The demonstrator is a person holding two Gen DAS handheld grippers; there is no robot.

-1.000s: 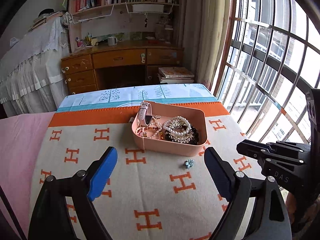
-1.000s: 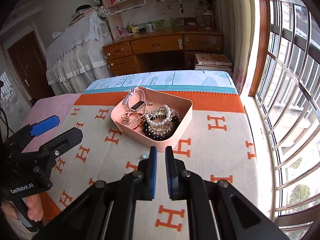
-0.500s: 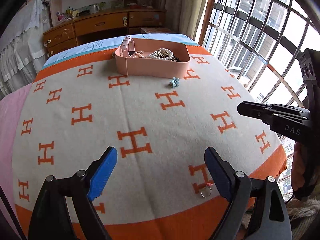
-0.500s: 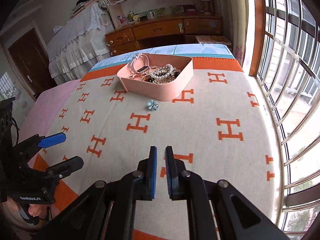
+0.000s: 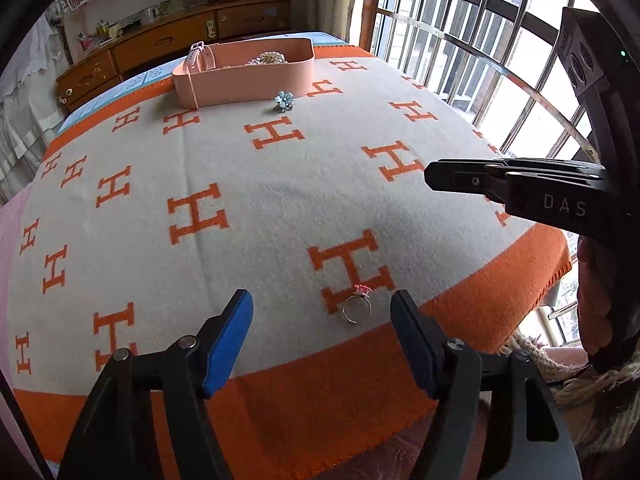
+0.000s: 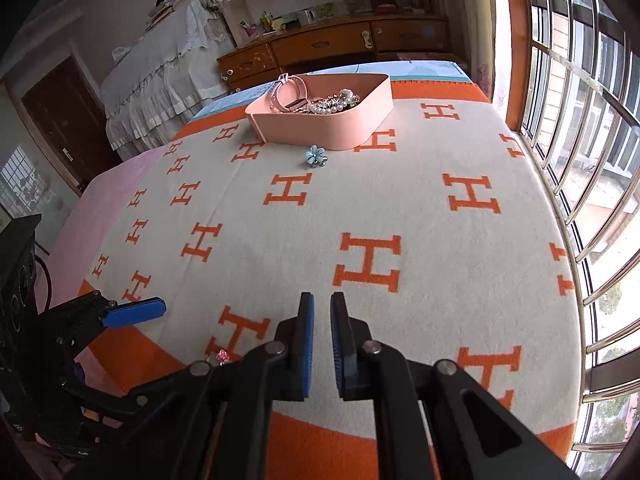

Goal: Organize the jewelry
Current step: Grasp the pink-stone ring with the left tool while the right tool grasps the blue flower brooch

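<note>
A silver ring with a pink stone [image 5: 356, 307] lies on the H-patterned blanket [image 5: 240, 188] near its orange front border. My left gripper [image 5: 320, 304] hangs over it with its jaws closing. The ring sits between the blue pads, nearer the right one, and touches neither. In the right wrist view only the ring's pink stone [image 6: 221, 357] shows, beside the left gripper's blue pad [image 6: 136, 312]. My right gripper [image 6: 320, 300] is shut and holds nothing; it hovers right of the ring [image 5: 430, 176]. Far off stands the pink tray [image 5: 248, 80] of jewelry, with a blue flower brooch [image 5: 283, 101] just before it.
A watch [image 6: 288, 92] leans on the tray's [image 6: 320, 130] rim, with pearl strands beside it. A wooden desk [image 6: 328, 42] stands beyond the bed. Window bars [image 6: 580, 160] run along the right. A pink sheet [image 6: 100, 208] lies left of the blanket.
Both grippers drew back from the tray toward the blanket's front border and sank lower. The ring came into view between the left fingers, and the left jaws narrowed.
</note>
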